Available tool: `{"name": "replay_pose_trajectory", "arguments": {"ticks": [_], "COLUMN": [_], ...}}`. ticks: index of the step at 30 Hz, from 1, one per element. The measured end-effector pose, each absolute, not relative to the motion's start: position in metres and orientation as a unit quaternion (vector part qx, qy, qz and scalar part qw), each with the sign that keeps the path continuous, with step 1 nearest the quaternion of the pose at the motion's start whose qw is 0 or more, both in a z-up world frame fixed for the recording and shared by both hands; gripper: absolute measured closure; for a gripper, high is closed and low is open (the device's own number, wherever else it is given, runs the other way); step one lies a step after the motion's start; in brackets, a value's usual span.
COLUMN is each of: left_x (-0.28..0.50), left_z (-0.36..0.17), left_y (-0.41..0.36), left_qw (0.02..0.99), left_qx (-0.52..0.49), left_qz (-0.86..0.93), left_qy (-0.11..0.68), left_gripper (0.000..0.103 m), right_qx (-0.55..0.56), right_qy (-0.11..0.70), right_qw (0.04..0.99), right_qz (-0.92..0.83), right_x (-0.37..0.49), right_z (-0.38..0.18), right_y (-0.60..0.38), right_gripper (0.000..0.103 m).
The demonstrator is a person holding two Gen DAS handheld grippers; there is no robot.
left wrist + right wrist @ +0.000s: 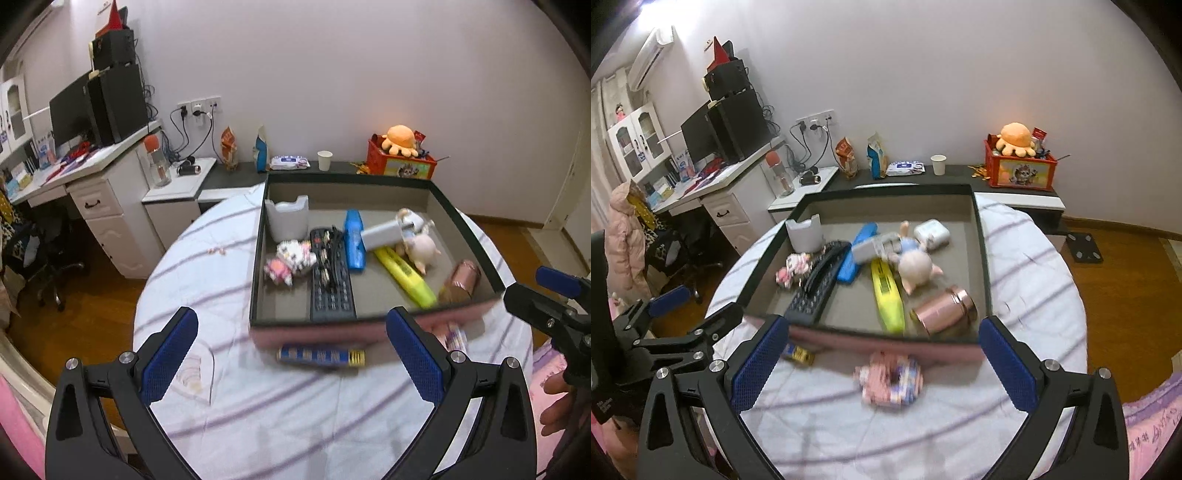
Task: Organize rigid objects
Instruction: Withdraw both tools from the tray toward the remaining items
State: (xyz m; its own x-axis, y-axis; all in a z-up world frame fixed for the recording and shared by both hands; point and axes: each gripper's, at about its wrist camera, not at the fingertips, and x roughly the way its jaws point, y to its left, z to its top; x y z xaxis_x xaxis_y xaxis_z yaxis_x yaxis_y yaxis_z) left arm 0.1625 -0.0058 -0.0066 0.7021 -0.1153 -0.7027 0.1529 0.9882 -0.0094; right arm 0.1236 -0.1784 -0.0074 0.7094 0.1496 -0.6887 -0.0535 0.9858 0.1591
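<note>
A pink-sided box with a dark rim [317, 334] [886, 347] sits on the round white table. Inside lie a black remote [330, 284] [816, 288], a blue case [354, 240], a yellow highlighter [404, 277] [886, 293], a copper jar [461, 282] [943, 308], a pig figure [916, 266] and block figures. A blue and gold tube [320, 356] and a pink block figure [890, 380] lie on the cloth in front of the box. My left gripper [291, 354] is open above the tube. My right gripper [882, 363] is open above the pink block figure.
A white desk with a monitor [68, 110] and a chair stand at the left. A dark shelf behind the table holds a paper cup [324, 160], wipes and a red toy box [400, 162]. The table edge drops to wood floor on both sides.
</note>
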Motion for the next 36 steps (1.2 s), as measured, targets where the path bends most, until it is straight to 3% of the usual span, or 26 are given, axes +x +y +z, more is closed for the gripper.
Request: {"name": "replay_pose_trajectory", "arguments": {"ticks": [14,36], "left_x": [0.103,0.097], "left_z": [-0.040,-0.045], "left_y": [0.011,0.013], "left_qw": [0.911,0.910], "left_qx": [-0.004,0.002], "left_qz": [-0.061,-0.057], "left_qy": [0.409,0.410], "left_gripper": [0.000,0.000], "right_qx": [0.079,0.068], "right_qy": [0.405,0.425], "right_qw": [0.911,0.903], "right_qz": [0.014,0.016], "right_x": [0.052,0.050], "right_z": [-0.047,-0.060], "right_y": [-0.189,-0.179], "right_gripper": [0.000,0.000]}}
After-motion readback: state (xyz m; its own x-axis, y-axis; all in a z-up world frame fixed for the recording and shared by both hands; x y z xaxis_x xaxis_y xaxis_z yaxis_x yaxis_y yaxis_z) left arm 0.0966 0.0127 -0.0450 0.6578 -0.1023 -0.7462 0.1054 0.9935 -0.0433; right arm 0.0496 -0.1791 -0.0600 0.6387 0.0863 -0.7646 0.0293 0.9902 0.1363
